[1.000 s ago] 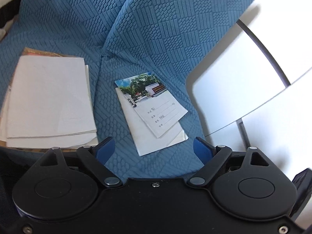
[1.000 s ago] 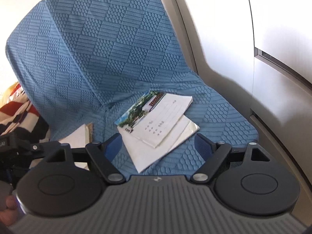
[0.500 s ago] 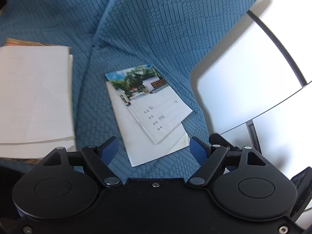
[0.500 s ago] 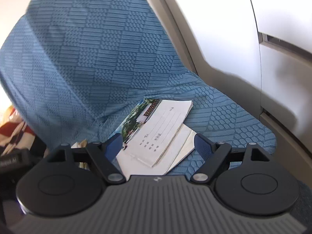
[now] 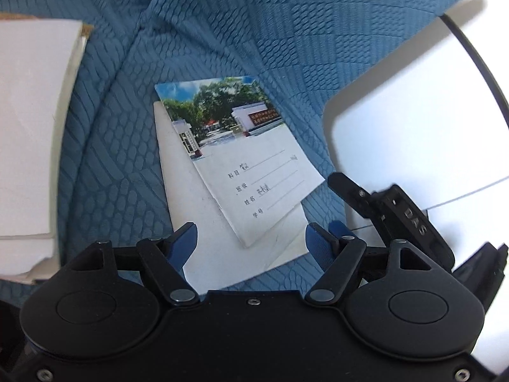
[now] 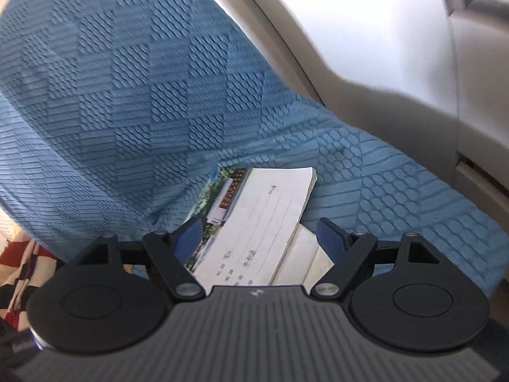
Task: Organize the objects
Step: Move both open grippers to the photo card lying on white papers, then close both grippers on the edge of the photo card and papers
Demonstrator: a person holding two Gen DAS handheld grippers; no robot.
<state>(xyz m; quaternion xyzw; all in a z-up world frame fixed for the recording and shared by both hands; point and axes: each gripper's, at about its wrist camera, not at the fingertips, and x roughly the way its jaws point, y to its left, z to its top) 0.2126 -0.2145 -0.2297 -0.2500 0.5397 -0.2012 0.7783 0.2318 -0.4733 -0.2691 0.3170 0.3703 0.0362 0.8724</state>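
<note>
The photo-cover notebook (image 5: 241, 162) lies askew on a plain white booklet (image 5: 203, 222) on the blue seat cover (image 5: 222, 31), well apart from the white paper stack (image 5: 28, 121) at the left; judged from this, neither loose item has yet joined the stack, so the sorting is at an early stage. The left gripper (image 5: 249, 232) has just been narrowing its jaws, which stand apart over the booklet and grip nothing; the right gripper (image 6: 259, 232) likewise stands spread and empty above the notebook (image 6: 254, 222); lifting and stacking both remain.

Left tongs (image 5: 249, 234) closing yet apart, right tongs (image 6: 259, 234) spread wide
</note>
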